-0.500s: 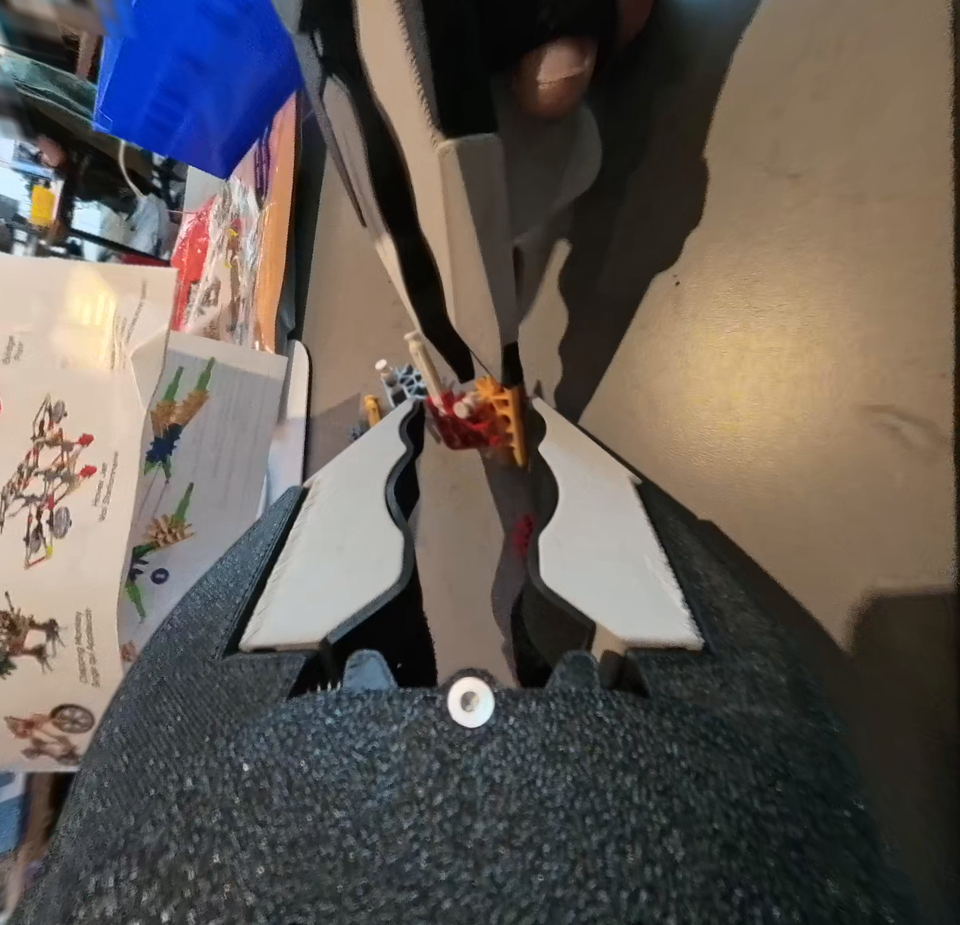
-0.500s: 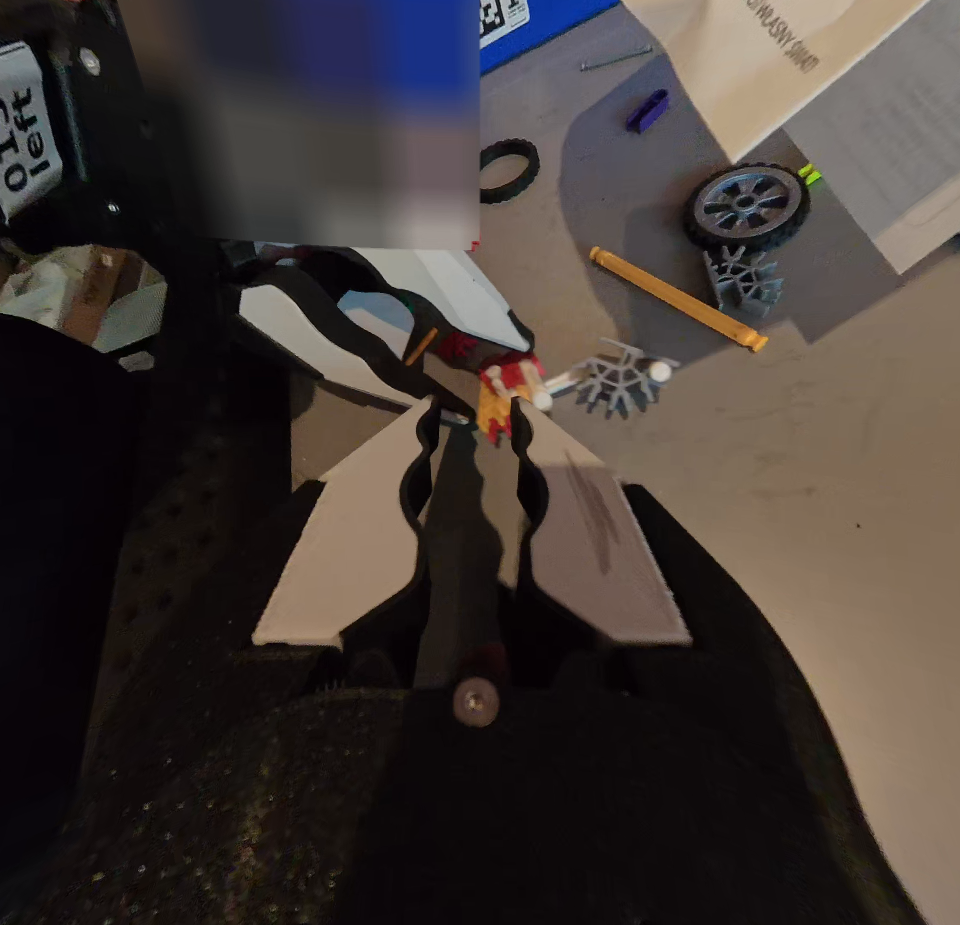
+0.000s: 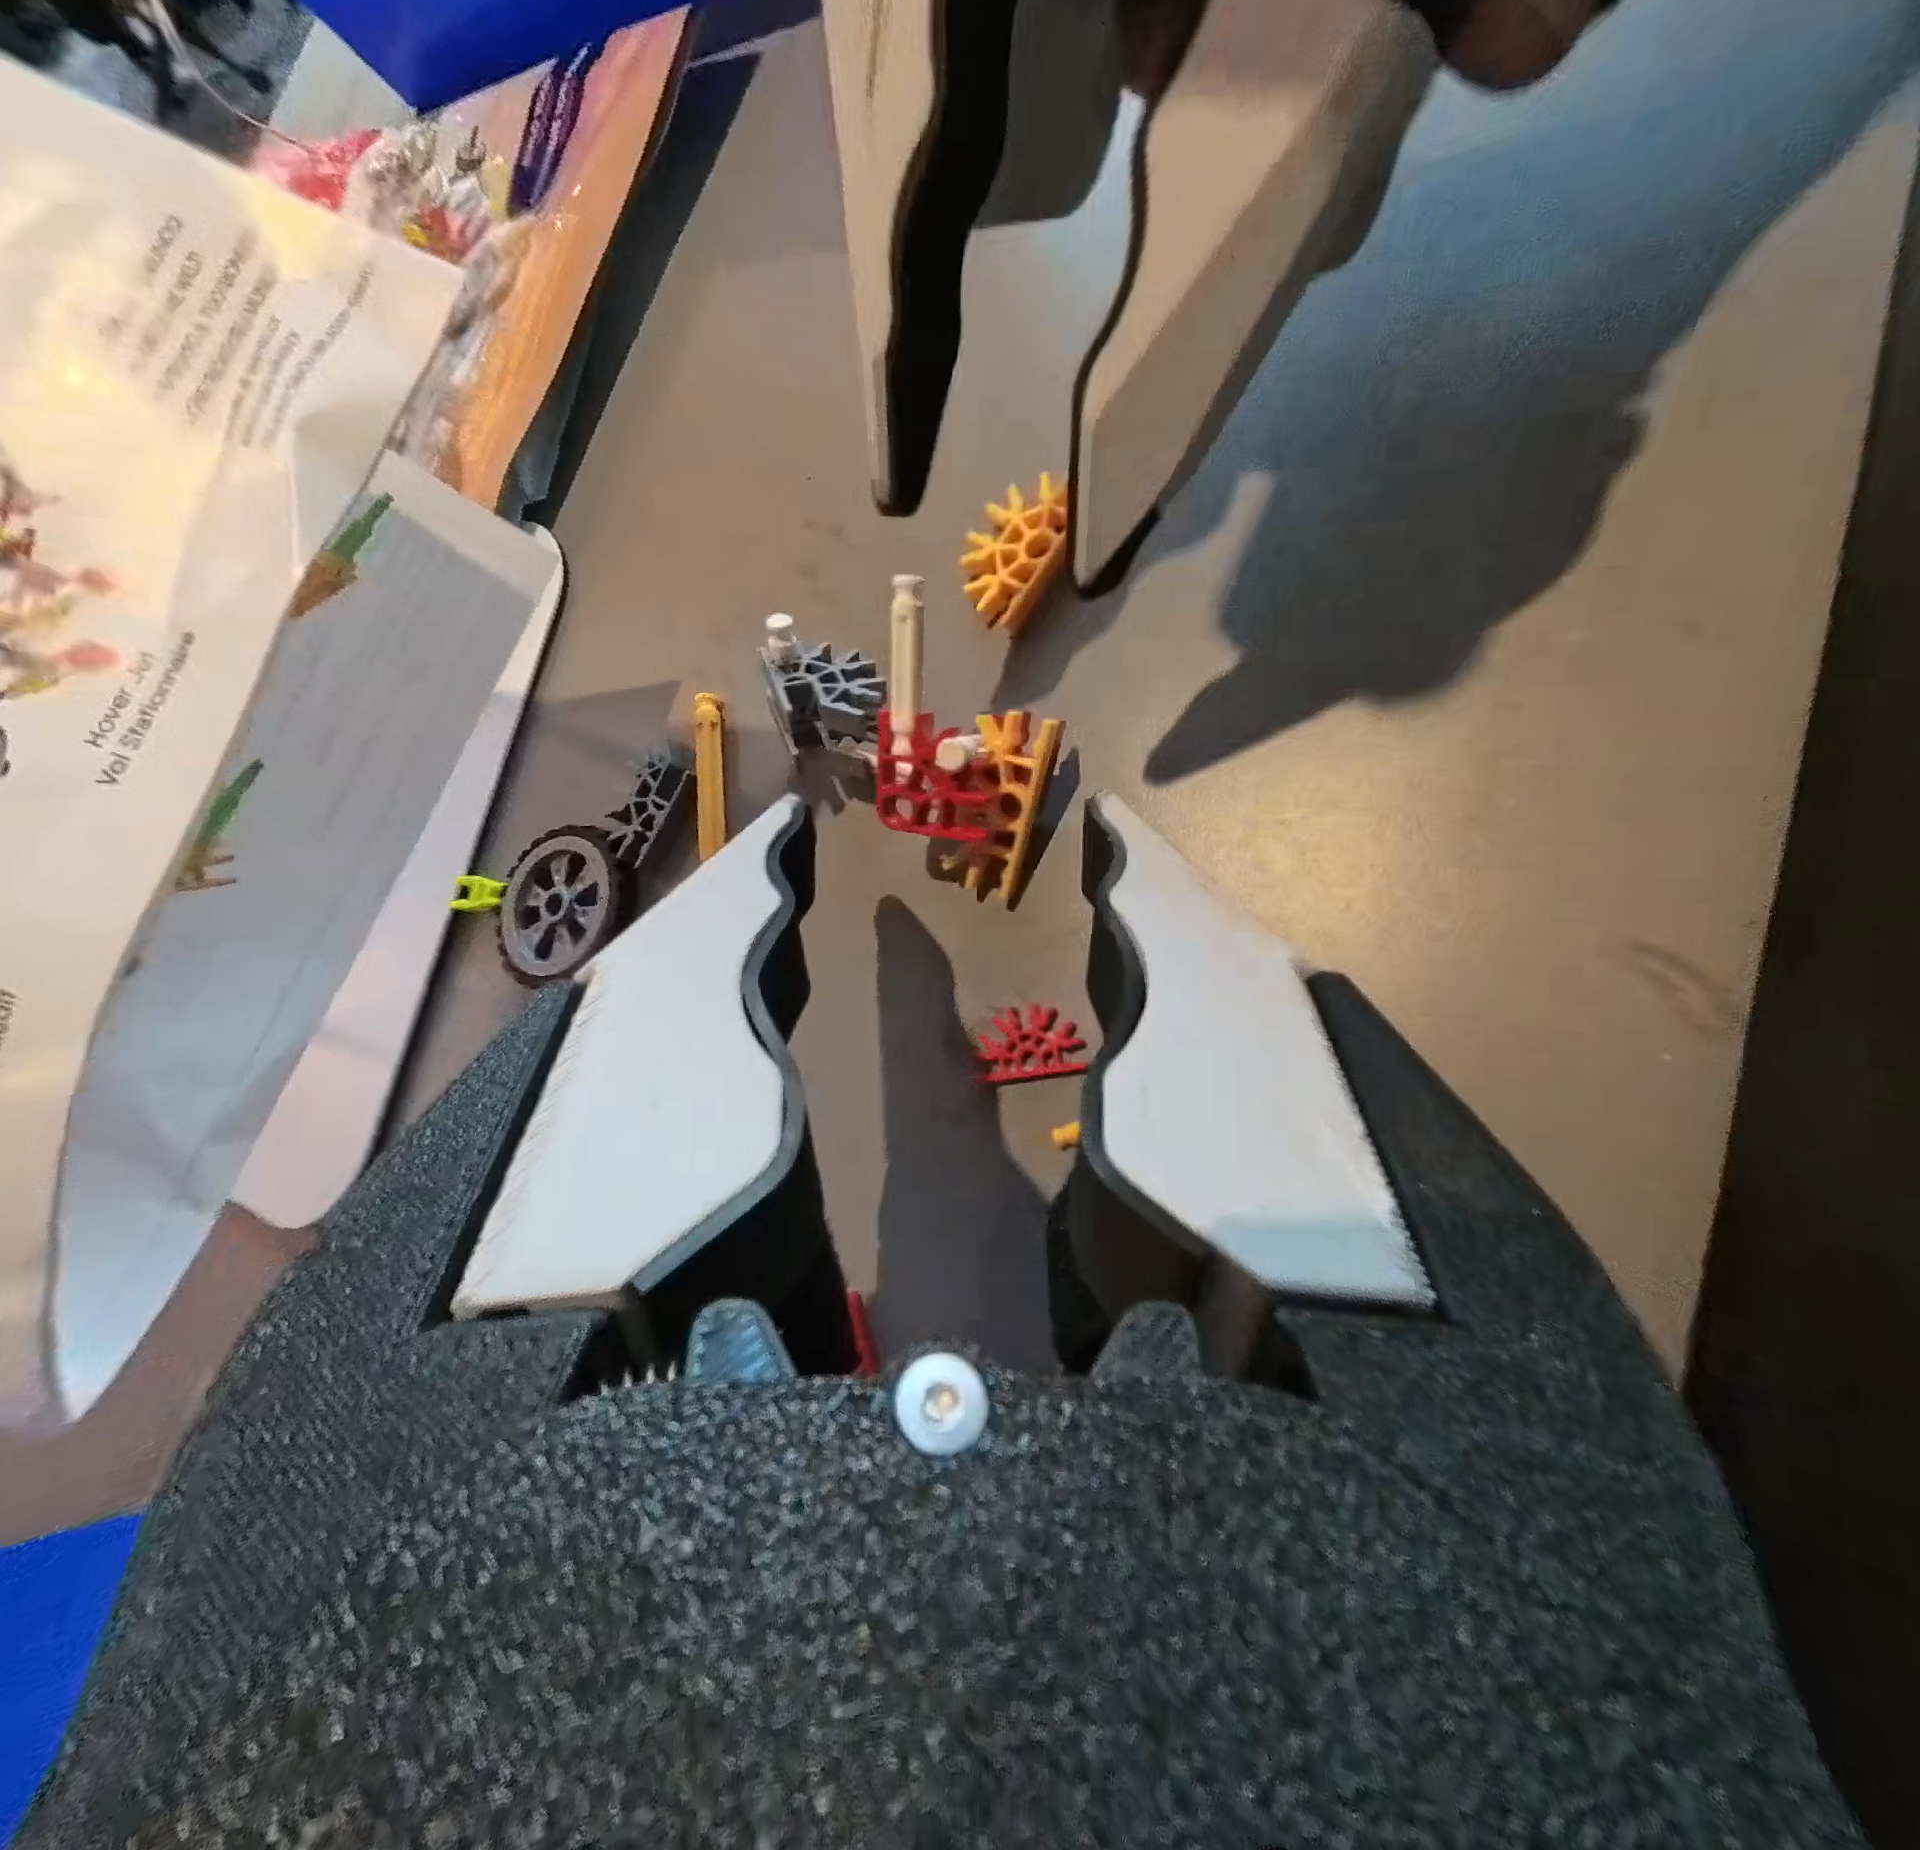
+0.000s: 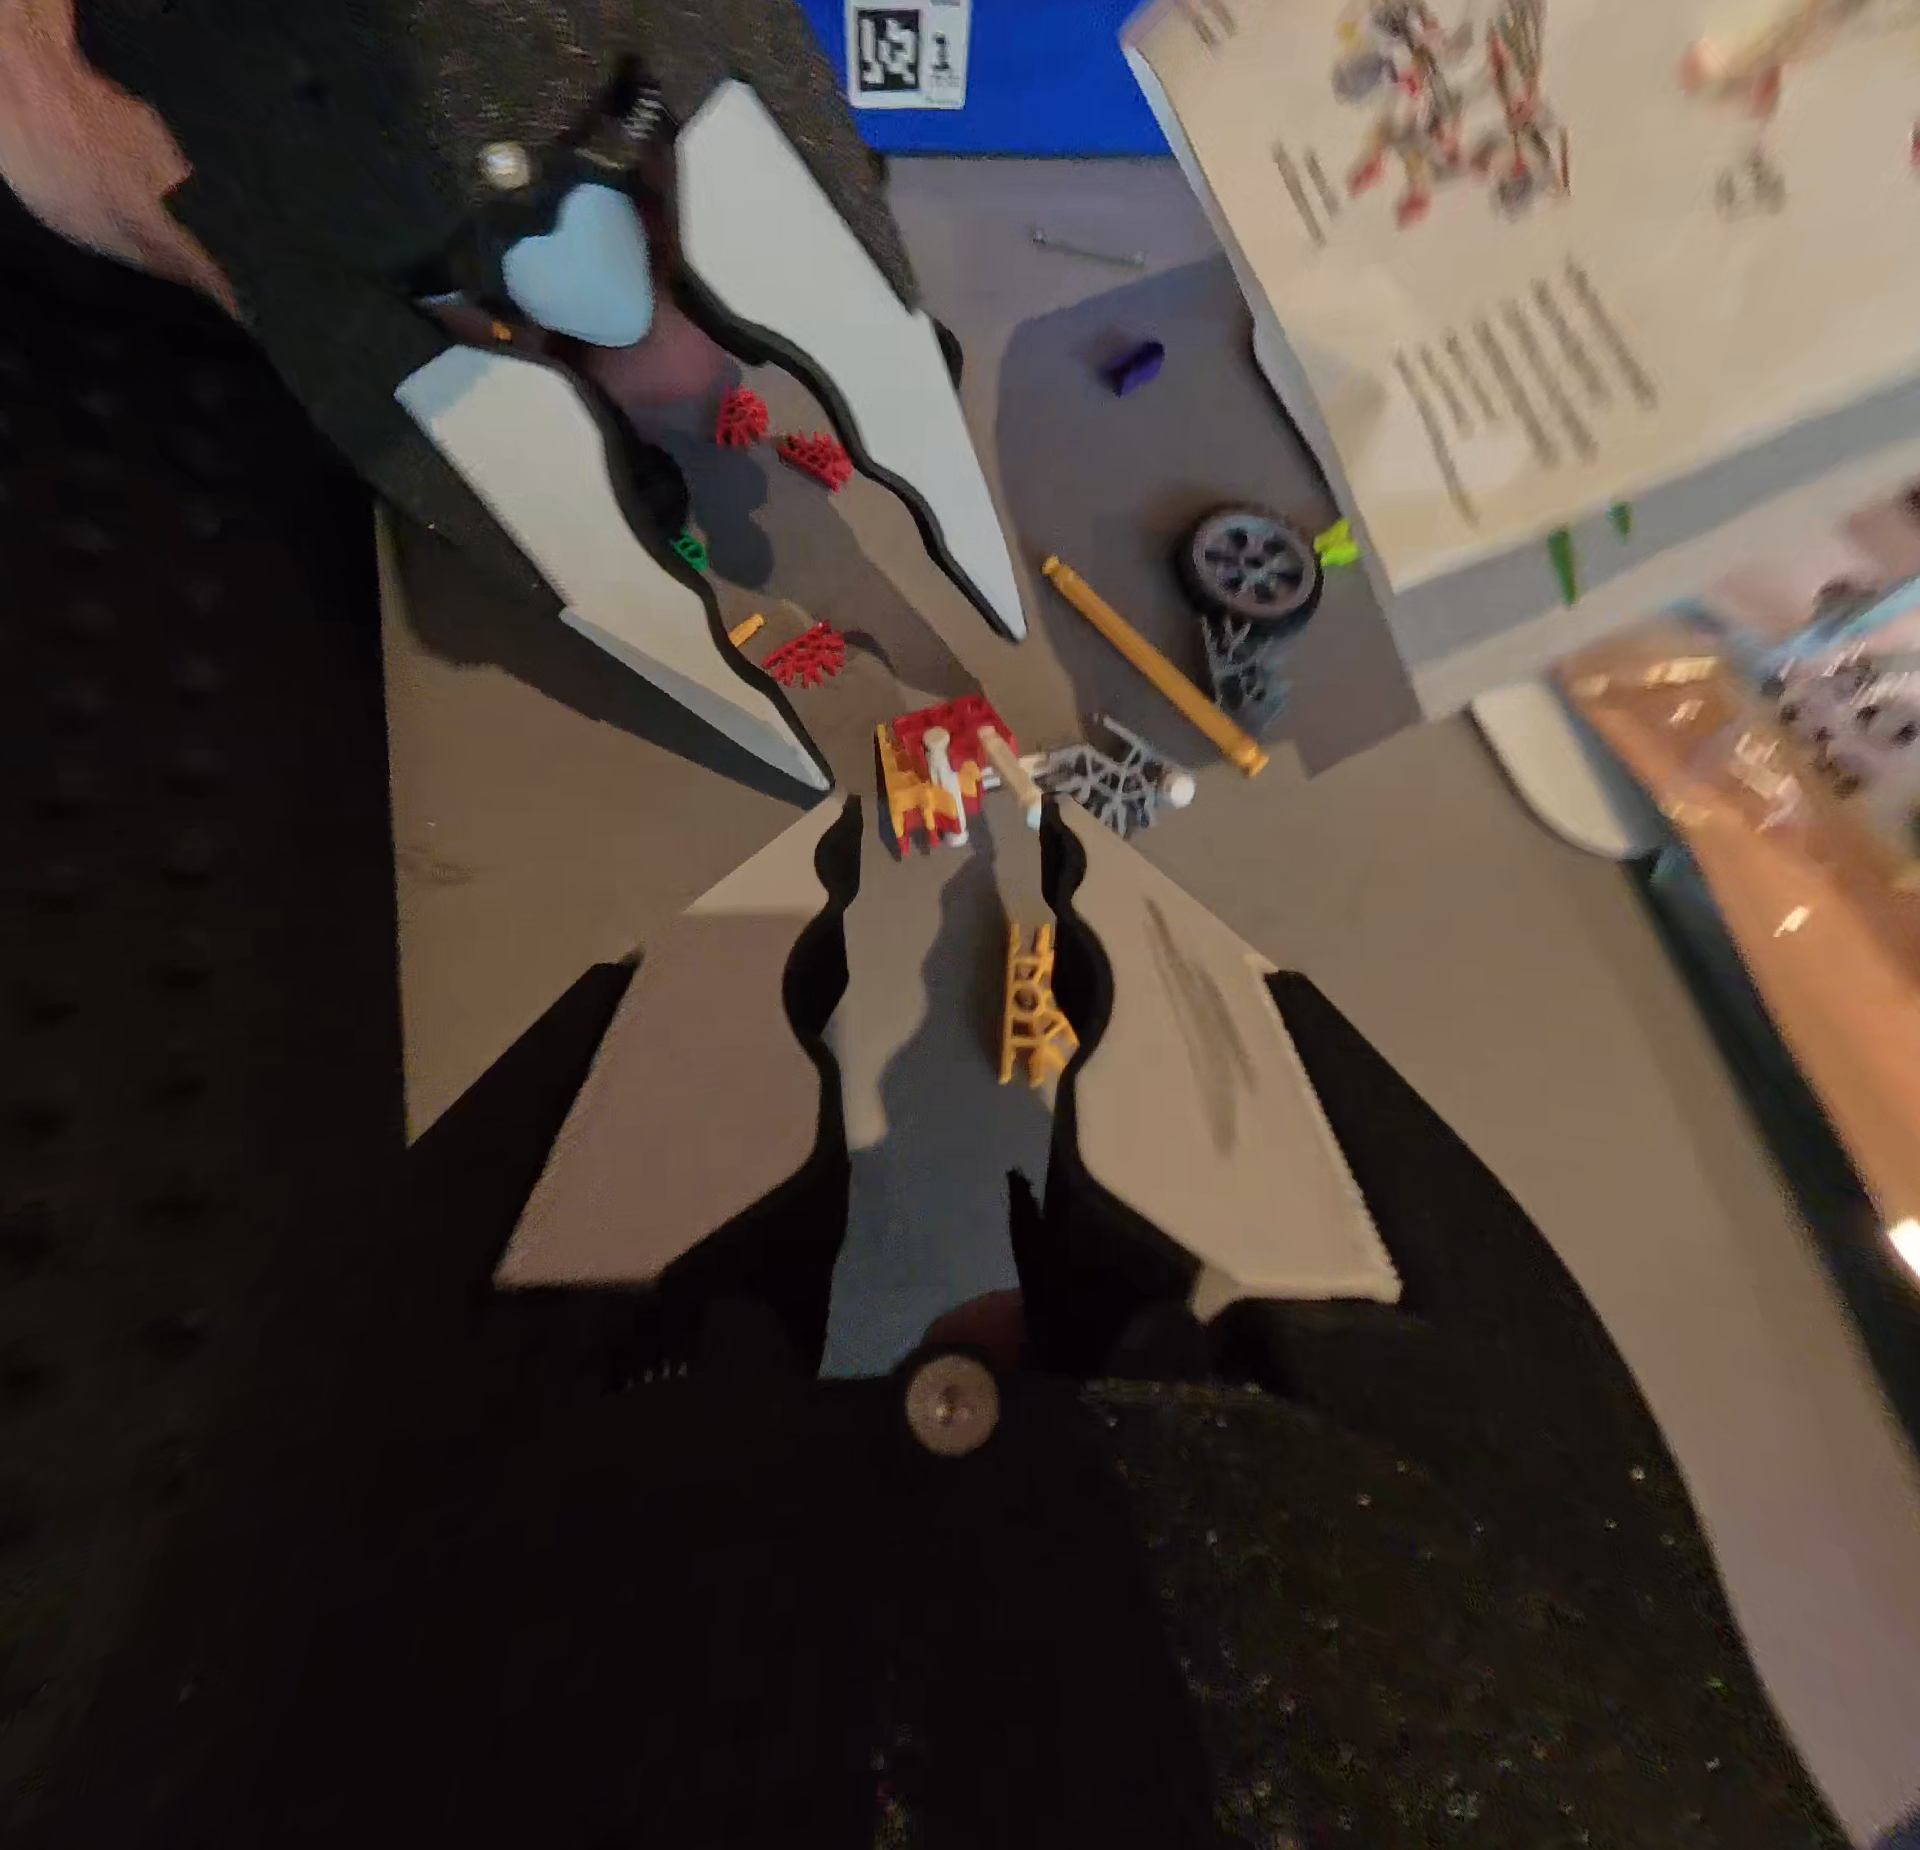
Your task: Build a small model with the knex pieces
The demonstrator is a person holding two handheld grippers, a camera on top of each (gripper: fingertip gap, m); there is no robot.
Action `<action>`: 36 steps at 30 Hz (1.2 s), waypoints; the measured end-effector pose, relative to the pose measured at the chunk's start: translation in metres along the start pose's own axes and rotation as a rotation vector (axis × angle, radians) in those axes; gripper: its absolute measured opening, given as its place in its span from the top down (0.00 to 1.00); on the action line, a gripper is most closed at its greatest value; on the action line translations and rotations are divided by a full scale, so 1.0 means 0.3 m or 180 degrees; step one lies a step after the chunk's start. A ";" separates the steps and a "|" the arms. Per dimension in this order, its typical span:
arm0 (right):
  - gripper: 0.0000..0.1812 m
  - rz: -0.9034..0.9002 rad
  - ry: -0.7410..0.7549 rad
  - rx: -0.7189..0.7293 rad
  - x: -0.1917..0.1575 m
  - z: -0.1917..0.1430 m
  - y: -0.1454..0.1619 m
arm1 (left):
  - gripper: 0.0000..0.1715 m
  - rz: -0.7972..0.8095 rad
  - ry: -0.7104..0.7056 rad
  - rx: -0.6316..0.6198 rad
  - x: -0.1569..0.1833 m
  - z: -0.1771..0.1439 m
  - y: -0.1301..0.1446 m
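Both grippers spread, empty, red-and-yellow connector cluster (image 3: 961,792) between, blue bin (image 4: 997,44) behind

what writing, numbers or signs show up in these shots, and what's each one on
I won't copy out wording; here is where it stands.
White square tag on the blue box: black coded pattern and a numeral, sharp.
Instruction booklet: printed lines and captions beside model drawings, blurred in the right wrist view.
Orange toy box: purple lettering, too blurred to read.
Construction pieces: no writing visible.
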State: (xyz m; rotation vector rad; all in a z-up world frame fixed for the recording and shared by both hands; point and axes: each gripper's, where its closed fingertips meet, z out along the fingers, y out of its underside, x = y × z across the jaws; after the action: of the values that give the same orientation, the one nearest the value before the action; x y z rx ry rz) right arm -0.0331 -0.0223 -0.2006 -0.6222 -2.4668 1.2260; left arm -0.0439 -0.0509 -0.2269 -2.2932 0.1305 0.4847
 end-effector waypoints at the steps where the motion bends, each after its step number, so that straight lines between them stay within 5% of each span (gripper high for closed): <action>1: 0.81 -0.0206 0.0013 -0.0011 -0.002 0.005 -0.012 | 0.71 -0.0133 0.0059 0.0022 -0.001 0.003 -0.003; 7: 0.80 -0.0787 -0.0106 -0.0424 0.013 0.089 0.025 | 0.76 -0.0534 0.0313 -0.0165 0.009 0.042 0.027; 11: 0.98 -0.0617 -0.0030 -0.0443 0.028 0.100 0.037 | 0.81 -0.0469 0.0352 -0.0183 0.014 0.050 0.027; 18: 0.97 -0.0235 0.0185 -0.0376 0.020 0.063 0.090 | 0.86 -0.0219 0.0378 -0.0114 0.032 0.052 0.003; 28: 0.76 -0.0699 0.0199 -0.0371 -0.014 0.043 0.081 | 0.89 0.0229 0.0239 -0.0125 0.037 0.074 -0.012; 36: 0.77 -0.0942 -0.0156 -0.0650 0.001 0.025 0.080 | 0.91 0.0555 0.0185 -0.0067 0.038 0.084 -0.046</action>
State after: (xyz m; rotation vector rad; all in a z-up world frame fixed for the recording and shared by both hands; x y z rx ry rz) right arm -0.0309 -0.0143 -0.2242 -0.2626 -2.6280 0.8953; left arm -0.0377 -0.0227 -0.2379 -2.3283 0.3578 0.5101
